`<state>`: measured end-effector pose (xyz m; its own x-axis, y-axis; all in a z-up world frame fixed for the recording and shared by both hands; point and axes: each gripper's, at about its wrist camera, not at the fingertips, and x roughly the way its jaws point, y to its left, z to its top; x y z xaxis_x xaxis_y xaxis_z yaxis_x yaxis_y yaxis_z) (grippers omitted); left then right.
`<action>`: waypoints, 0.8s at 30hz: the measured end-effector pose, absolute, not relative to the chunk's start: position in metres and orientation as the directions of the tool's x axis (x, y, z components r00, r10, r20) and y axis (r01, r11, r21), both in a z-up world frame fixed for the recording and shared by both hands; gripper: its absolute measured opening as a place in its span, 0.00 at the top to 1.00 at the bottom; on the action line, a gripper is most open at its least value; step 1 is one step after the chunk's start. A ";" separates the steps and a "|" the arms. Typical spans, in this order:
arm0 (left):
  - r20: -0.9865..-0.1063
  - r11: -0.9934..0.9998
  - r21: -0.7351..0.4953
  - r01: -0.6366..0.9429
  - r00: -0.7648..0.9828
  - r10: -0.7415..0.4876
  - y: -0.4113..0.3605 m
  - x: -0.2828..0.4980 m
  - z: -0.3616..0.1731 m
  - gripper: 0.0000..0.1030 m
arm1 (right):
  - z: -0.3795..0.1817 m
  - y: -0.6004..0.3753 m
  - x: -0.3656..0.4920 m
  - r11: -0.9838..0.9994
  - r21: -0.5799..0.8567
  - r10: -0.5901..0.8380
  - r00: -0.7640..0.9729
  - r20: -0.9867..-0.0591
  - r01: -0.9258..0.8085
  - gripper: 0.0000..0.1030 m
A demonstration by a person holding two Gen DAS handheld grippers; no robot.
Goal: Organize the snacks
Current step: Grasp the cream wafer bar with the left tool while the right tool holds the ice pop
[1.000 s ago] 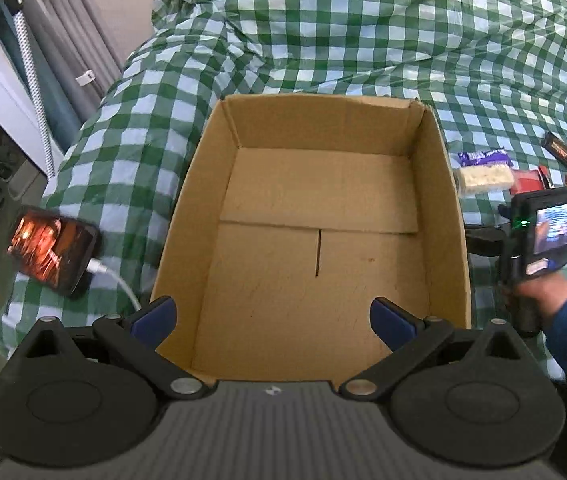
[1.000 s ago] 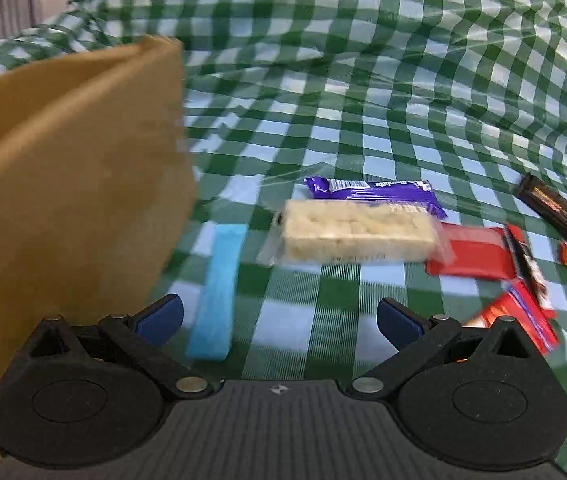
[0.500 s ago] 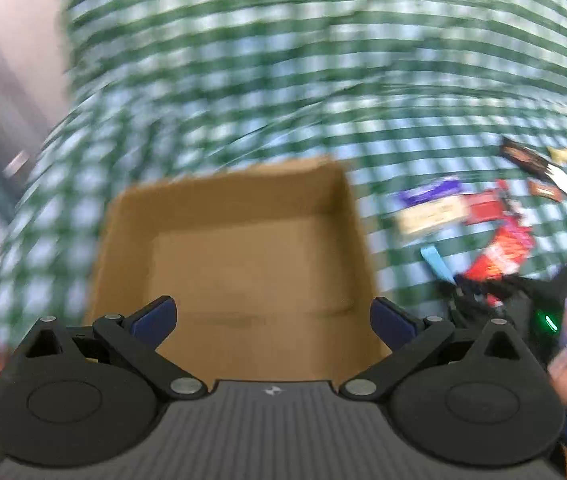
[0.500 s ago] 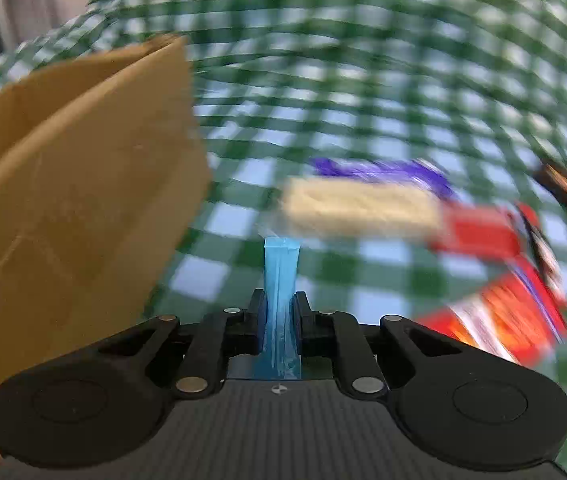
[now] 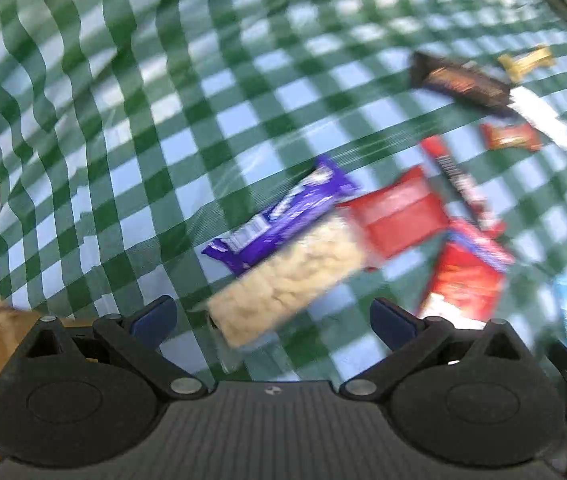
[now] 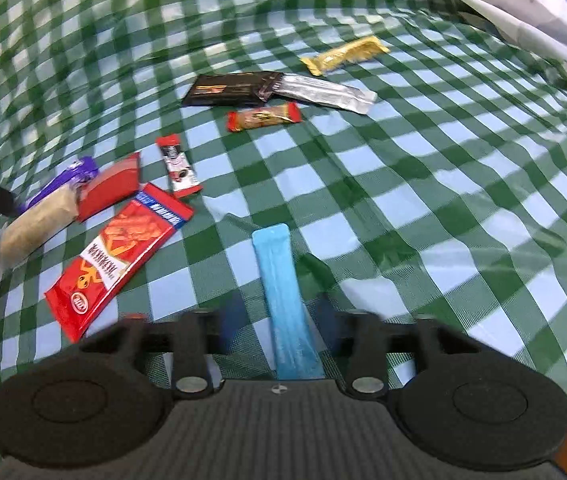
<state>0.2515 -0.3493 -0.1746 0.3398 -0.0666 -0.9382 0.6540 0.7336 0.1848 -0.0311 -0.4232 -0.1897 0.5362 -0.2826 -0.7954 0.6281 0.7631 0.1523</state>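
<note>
My left tool (image 5: 271,316) gapes over the pale rice bar (image 5: 287,280); right tool (image 6: 275,318), blurred, straddles the long blue wrapper (image 6: 283,292), grip unclear—it may slip.

The checked cloth (image 6: 423,184) is woven fabric, matt and creased. The blue stick pack (image 6: 287,300) is smooth, semi-gloss plastic film. Beyond it, the silver wrapper (image 6: 323,92) is shiny foil. The right tongs (image 6: 275,320) are matt black plastic, ribbed on the body.
</note>
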 end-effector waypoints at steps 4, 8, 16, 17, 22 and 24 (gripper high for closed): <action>-0.959 0.761 0.194 0.619 0.285 0.013 -0.356 0.278 -0.207 0.00 | -0.196 -0.416 -0.020 0.788 0.093 -0.303 0.516 -0.801 0.608 0.17; -0.976 0.788 0.153 0.597 0.216 0.026 -0.352 0.295 -0.218 0.00 | -0.198 -0.415 -0.014 0.795 0.090 -0.301 0.519 -0.800 0.600 0.11; -0.982 0.893 0.041 0.448 0.183 -0.047 -0.318 0.299 -0.199 0.50 | -0.190 -0.418 -0.018 0.768 0.071 -0.350 0.509 -0.787 0.637 0.58; -0.984 0.913 0.025 0.407 0.173 -0.050 -0.312 0.299 -0.196 0.57 | -0.190 -0.417 -0.019 0.768 0.067 -0.354 0.509 -0.784 0.637 0.69; -0.978 0.910 0.013 0.414 0.193 -0.073 -0.294 0.281 -0.179 0.61 | -0.178 -0.413 -0.025 0.775 0.093 -0.337 0.533 -0.776 0.625 0.83; -0.974 0.909 -0.013 0.417 0.200 -0.106 -0.284 0.269 -0.164 0.61 | -0.167 -0.409 -0.029 0.771 0.105 -0.347 0.552 -0.758 0.629 0.84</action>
